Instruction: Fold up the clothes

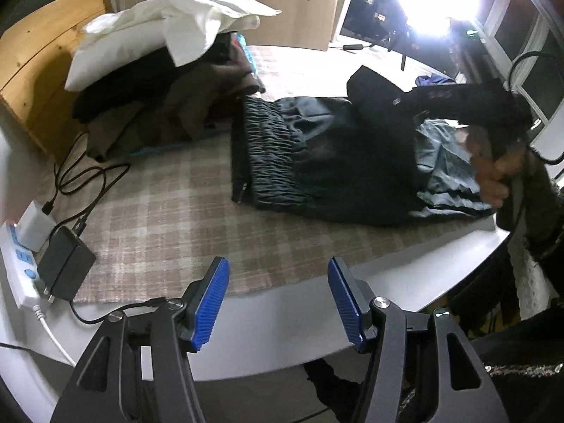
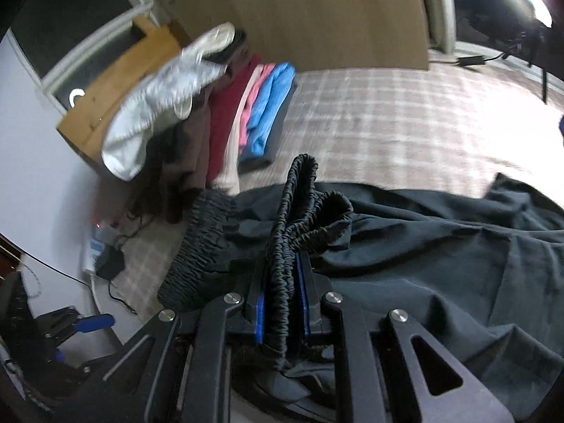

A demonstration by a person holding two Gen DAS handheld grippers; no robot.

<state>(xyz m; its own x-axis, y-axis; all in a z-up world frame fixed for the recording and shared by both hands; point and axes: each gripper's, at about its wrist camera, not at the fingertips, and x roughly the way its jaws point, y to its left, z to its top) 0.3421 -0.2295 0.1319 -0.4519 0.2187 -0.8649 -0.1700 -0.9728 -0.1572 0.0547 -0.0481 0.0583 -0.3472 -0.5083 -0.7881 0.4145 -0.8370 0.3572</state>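
A black garment (image 1: 352, 176) with a gathered elastic waistband (image 1: 268, 155) lies on the checked cloth (image 1: 158, 211), partly over a pale blue piece (image 1: 444, 162). My left gripper (image 1: 278, 303) stands open over the table's near white edge, with nothing between its blue pads. It is short of the waistband. My right gripper (image 2: 283, 282) is shut on a bunched fold of the waistband (image 2: 299, 190), which stands up between its pads. The rest of the garment (image 2: 440, 264) spreads out to the right. In the left wrist view a person's hand (image 1: 490, 172) is at the garment's right end.
A stack of folded clothes (image 2: 246, 116) with a white cloth (image 1: 169, 28) draped on top stands at the back left, beside a wooden box (image 1: 42, 70). A power strip (image 1: 21, 261), black adapter (image 1: 63, 268) and cables lie at the left edge. A bright lamp (image 1: 440, 0) glares at the back right.
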